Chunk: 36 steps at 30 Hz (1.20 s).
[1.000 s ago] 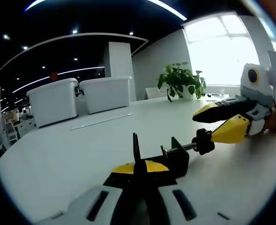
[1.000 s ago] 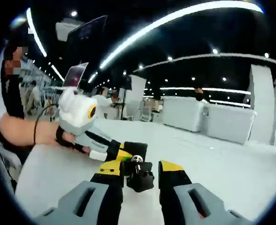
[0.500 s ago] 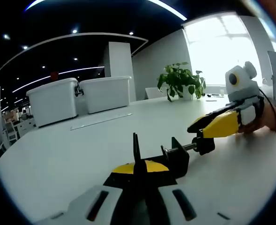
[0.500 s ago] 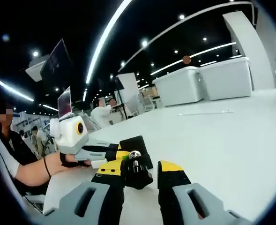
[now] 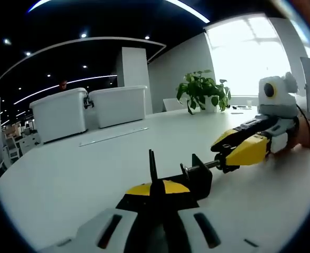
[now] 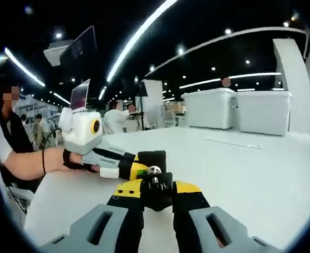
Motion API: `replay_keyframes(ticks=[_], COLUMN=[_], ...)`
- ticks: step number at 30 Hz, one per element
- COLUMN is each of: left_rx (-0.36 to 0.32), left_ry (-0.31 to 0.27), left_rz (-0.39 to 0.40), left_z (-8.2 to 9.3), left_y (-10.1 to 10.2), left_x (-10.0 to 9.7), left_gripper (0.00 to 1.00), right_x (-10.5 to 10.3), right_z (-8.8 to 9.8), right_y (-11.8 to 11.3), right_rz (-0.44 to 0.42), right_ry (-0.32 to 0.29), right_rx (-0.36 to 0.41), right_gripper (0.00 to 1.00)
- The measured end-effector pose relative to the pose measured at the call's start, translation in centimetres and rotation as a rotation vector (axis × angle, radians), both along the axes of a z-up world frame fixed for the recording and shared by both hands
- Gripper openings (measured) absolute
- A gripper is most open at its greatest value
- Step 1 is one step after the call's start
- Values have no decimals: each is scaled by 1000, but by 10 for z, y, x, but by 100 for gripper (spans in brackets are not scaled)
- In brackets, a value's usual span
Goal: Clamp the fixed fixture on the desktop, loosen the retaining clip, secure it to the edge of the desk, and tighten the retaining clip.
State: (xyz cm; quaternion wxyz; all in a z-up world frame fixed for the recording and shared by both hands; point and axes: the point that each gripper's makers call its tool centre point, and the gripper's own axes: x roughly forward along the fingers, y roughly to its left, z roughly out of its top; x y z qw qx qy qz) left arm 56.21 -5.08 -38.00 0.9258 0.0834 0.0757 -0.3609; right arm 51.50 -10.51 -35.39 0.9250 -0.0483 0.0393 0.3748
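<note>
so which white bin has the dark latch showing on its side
The left bin of the pair in the left gripper view: a dark latch sticks out at its upper right, facing the right bin, whose visible sides are plain white.

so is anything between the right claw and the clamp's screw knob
Nothing visible stands between them. In the right gripper view the right claw is already closed around the black screw knob. In the left gripper view the left claw holds the clamp body on the white table.
</note>
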Motion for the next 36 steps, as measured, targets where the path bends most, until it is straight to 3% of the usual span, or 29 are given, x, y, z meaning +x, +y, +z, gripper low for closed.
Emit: replay_keyframes(ticks=[4, 6, 7, 9, 12, 16, 17, 19, 21, 24, 28, 32, 36], left_rx=[0, 1, 1, 1, 2, 2, 2, 2, 2, 2, 1, 1, 1], left_ry=[-1, -2, -2, -3, -5, -5, -5, -5, -5, -5, -5, -5, -5], left_rz=[1, 2, 2, 3, 3, 3, 3, 3, 2, 2, 2, 3, 3], left_z=[0, 0, 0, 0, 0, 0, 0, 0, 0, 0, 0, 0, 0], left_y=[-1, -1, -1, -1, -1, -2, -2, -2, -2, -2, -1, -1, -1], left_x=[1, 1, 1, 1, 1, 2, 2, 2, 1, 1, 1, 1, 0], left_gripper=[5, 5, 5, 5, 5, 5, 5, 5, 5, 5, 5, 5, 5], right_x=[-6, -10, -11, -12, -7, -4, -3, -3, 1, 3, 8, 12, 9], right_z=[3, 2, 1, 0, 0, 9, 12, 6, 3, 6, 4, 3, -2], right_y=[7, 12, 14, 15, 11, 4, 2, -1, -7, -10, -15, -15, -8], right_rz=[2, 24, 23, 19, -1, -24, -23, -3, -17, -17, -37, -56, -36], right_ry=[-250, -420, -471, -494, -409, -208, -121, 25, 63, 132, 215, 251, 259], right_rx=[-252, -442, -515, -551, -442, -196, -72, 44, 64, 164, 243, 245, 216], right_gripper=[19, 19, 19, 19, 19, 24, 31, 40, 37, 33, 30, 23, 22])
